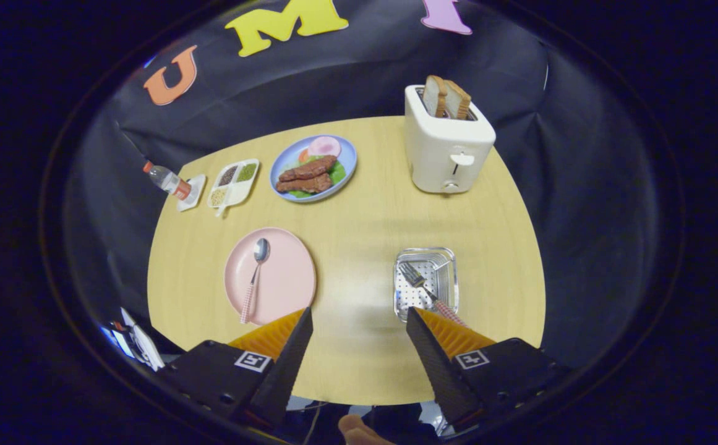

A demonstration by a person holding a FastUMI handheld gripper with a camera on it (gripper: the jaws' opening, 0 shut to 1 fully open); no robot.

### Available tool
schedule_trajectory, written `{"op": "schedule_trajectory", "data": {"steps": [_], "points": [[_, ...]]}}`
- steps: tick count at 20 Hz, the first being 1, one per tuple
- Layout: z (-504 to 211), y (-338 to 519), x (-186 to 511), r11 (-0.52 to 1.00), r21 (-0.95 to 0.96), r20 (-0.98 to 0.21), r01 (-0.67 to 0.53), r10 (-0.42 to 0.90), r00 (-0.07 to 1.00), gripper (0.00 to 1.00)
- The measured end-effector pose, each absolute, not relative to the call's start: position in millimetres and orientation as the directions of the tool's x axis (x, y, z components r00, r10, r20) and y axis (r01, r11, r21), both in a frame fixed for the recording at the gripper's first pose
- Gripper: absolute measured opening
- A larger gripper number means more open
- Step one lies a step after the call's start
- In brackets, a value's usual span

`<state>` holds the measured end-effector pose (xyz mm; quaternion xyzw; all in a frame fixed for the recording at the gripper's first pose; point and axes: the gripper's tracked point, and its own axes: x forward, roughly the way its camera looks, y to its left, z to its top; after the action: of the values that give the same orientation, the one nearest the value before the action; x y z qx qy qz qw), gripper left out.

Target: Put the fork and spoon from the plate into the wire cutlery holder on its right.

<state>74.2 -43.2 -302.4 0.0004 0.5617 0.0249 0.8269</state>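
Here the gripper point(359, 321) hangs released above the near part of the wooden worktop point(365, 235), its fingers spread wide with nothing between them. The spoon point(255, 278) lies on the pink plate point(287, 278), just ahead of the left finger. The fork point(423, 290) lies tilted inside the wire cutlery holder point(427, 281), tines away, its checked handle reaching back over the near rim toward the right finger. Beyond them stand a white toaster point(448, 148) holding two bread slices, a blue plate of food point(313, 167), a divided condiment tray point(234, 182) and a small bottle point(167, 180).
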Motion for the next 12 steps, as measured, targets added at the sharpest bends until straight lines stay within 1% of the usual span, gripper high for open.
{"op": "schedule_trajectory", "data": {"steps": [1,4,6,10,12], "points": [[-301,-37,73,0.999,0.017,-0.918,-0.039,0.031,0.395,0.96],[-300,-10,69,0.999,0.006,-0.883,-0.044,0.026,0.469,0.96],[-303,9,60,0.999,0.009,-0.871,-0.038,0.026,0.491,0.96],[-322,54,52,0.997,-0.006,-0.841,-0.075,0.036,0.54,0.97],[-328,72,52,0.995,-0.039,-0.811,-0.096,0.025,0.585,0.96]]}}
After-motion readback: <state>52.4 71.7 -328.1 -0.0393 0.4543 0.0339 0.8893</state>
